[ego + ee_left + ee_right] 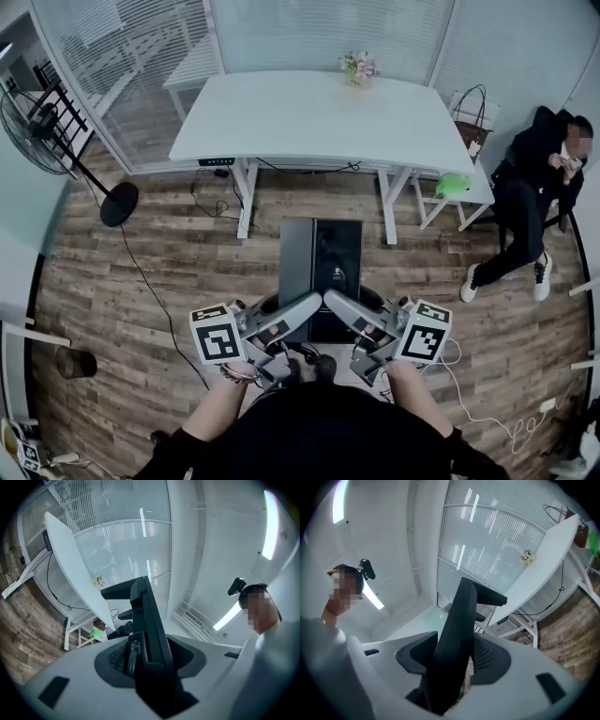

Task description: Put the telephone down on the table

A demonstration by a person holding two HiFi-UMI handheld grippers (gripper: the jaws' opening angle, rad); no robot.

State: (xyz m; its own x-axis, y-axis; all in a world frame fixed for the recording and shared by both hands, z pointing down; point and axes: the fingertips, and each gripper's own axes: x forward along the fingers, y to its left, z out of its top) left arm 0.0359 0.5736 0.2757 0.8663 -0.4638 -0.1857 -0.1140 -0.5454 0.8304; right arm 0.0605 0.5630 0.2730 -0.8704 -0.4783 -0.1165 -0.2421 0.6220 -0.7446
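One telephone [321,253] between left gripper [298,313], right gripper [345,313]

Left tongs [296,315], right tongs [351,315] clamp telephone [323,258]; table [300,117] ahead.

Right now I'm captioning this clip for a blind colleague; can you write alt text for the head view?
The left gripper and the right gripper together clamp a dark, flat telephone over the wooden floor, short of the white table ahead. Flowers stand at the table's far edge; a floor fan is at left and a seated person at right.
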